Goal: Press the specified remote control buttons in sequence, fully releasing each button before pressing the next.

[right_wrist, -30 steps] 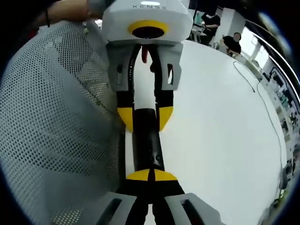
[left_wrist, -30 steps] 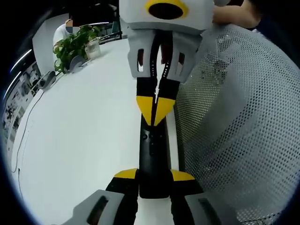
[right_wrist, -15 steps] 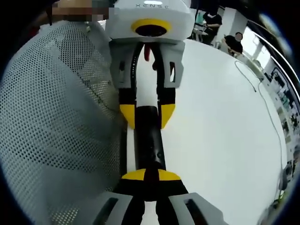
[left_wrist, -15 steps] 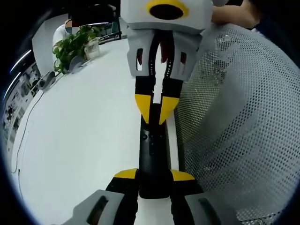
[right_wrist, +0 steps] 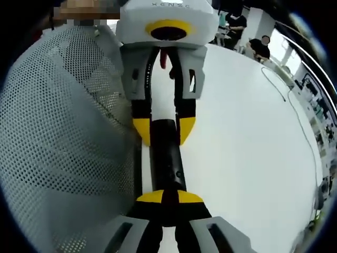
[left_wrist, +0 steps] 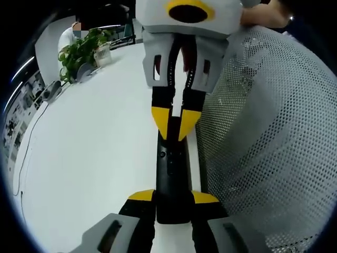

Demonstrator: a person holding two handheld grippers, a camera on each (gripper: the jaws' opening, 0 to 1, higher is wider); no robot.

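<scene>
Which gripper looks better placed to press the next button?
Right. The right gripper has its tips over the remote, while the left gripper is busy clamping its end.

On my feeds, a broad white worktop (left_wrist: 95,158), a grey perforated mesh chair back (left_wrist: 274,147) close against its edge, a leafy green potted plant (left_wrist: 81,50) at the far corner, a thin dark cable (right_wrist: 295,113) trailing across the white surface, seated people (right_wrist: 260,47) beyond

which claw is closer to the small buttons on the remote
Right. The right claw sits just past the buttons, tips slightly parted over the remote's far end; the left claw clamps its near end, farther from them.
</scene>
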